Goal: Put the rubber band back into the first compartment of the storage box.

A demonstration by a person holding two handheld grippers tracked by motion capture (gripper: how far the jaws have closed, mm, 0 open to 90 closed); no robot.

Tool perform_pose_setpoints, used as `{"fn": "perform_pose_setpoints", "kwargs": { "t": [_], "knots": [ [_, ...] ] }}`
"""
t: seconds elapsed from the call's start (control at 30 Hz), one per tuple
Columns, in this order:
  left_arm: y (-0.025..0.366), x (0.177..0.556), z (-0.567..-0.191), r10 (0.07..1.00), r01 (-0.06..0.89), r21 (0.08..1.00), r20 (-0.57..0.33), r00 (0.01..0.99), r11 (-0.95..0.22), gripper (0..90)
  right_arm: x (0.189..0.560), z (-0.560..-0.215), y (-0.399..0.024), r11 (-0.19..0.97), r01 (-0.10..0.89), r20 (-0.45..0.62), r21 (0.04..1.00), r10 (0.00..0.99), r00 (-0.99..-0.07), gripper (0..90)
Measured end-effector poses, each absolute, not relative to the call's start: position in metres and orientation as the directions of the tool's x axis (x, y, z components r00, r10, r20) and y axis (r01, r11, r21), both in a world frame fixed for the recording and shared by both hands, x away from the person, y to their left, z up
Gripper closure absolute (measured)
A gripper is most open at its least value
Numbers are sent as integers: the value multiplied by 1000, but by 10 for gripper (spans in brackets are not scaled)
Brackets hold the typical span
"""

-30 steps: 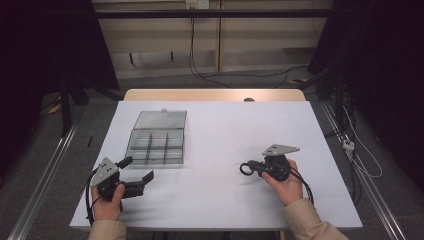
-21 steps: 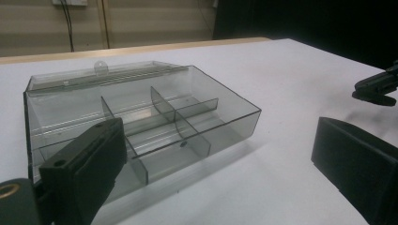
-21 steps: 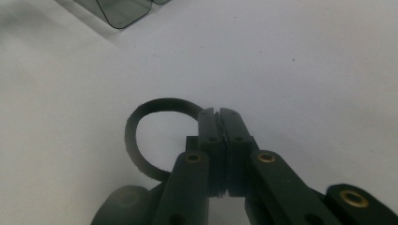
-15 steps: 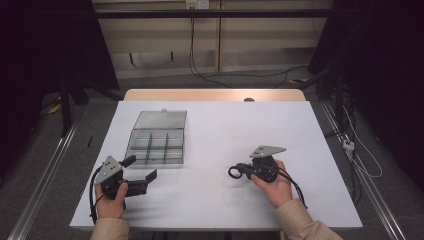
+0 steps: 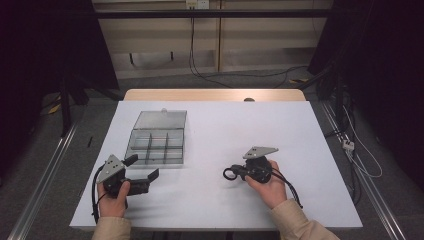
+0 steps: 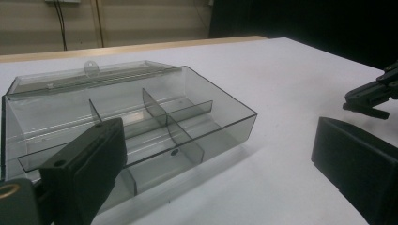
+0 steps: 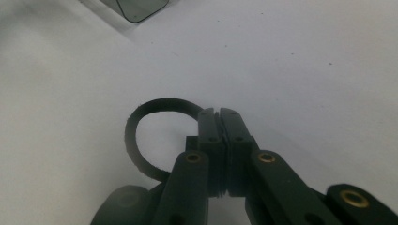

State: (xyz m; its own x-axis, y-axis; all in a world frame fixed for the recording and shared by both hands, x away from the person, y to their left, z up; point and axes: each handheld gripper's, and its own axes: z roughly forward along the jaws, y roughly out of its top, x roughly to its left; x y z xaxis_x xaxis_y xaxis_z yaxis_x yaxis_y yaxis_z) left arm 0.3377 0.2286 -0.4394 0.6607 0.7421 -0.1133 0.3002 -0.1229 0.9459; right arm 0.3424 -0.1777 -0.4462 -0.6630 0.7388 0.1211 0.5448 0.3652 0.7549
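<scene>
A clear plastic compartment box (image 5: 157,142) with its lid swung open lies on the left half of the white table (image 5: 280,125). My left gripper (image 5: 145,167) rests just in front of the box, open with nothing between its jaws; in the left gripper view the box (image 6: 126,117) lies straight ahead between the two jaws. My right gripper (image 5: 236,173) lies near the table's middle, pointing left, shut on a thin black ring (image 5: 229,173). In the right gripper view the jaws (image 7: 218,117) meet on the ring (image 7: 162,104), whose loop sticks out to the left.
A corner of the box (image 7: 141,7) shows at the top of the right gripper view. The right gripper (image 6: 371,96) appears far right in the left gripper view. A wooden strip (image 5: 215,95) runs along the table's far edge.
My right gripper has slid left across the table with the black ring in its jaws, closer to the box. The left gripper has stayed in place.
</scene>
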Motion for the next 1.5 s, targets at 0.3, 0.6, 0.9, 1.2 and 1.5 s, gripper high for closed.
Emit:
{"fn": "perform_pose_setpoints", "kwargs": {
  "t": [0.3, 0.6, 0.9, 1.2, 1.5],
  "knots": [
    [228, 338, -440, 742, 302, 945, -113, 661, -126, 34, 343, -447, -162, 375, 541, 129, 753, 722, -679, 884],
    [228, 338, -440, 741, 304, 944, -114, 661, -126, 33, 343, -451, -143, 405, 538, 116, 739, 711, -694, 881],
    [229, 338, -440, 740, 305, 945, -120, 661, -119, 34, 339, -453, -132, 418, 516, 113, 747, 685, -719, 719],
    [228, 338, -440, 739, 309, 944, -123, 662, -119, 34, 339, -450, -134, 383, 510, 125, 770, 694, -709, 397],
    [228, 337, -440, 738, 307, 944, -118, 664, -124, 34, 338, -443, -155, 301, 504, 123, 810, 752, -647, 210]
  ]
}}
